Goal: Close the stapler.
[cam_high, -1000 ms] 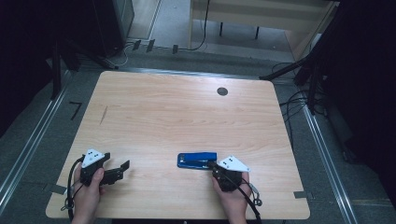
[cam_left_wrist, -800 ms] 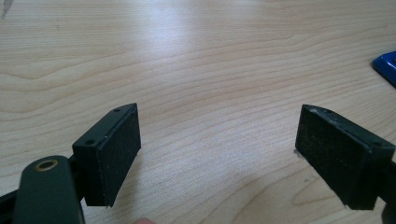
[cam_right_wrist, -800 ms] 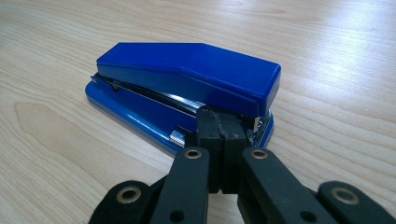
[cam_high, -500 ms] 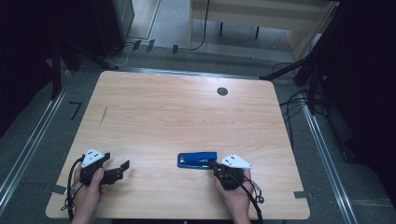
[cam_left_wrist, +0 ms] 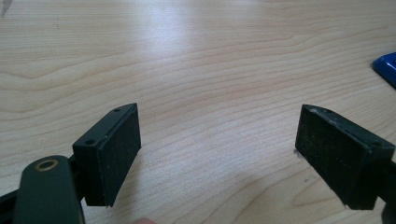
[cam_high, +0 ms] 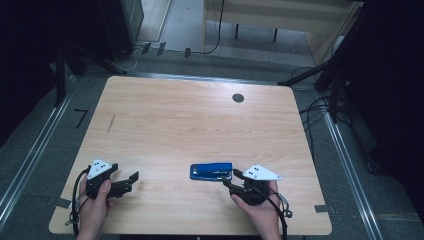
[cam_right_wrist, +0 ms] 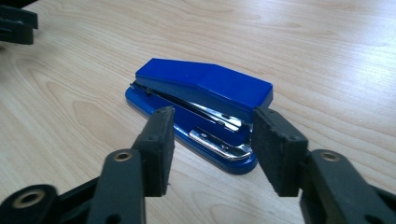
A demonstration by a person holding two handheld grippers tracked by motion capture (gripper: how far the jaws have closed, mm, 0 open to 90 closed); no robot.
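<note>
1. While a blue stapler (cam_high: 211, 171) lies flat near the front edge of the wooden table (cam_high: 190, 125), the right gripper (cam_high: 233, 179) sits just beside its right end.
2. Seen from the right gripper view, its jaws have just been opening; they stand apart, pads clear of the stapler's (cam_right_wrist: 201, 107) near end.
3. Left gripper (cam_high: 131, 181) rests well apart to the left; jaws wide apart over bare wood.

Blue stapler (cam_right_wrist: 201, 100) with chrome metal, light wood-grain table (cam_high: 190, 125), black hand-held gripper (cam_right_wrist: 210, 154) jaws
</note>
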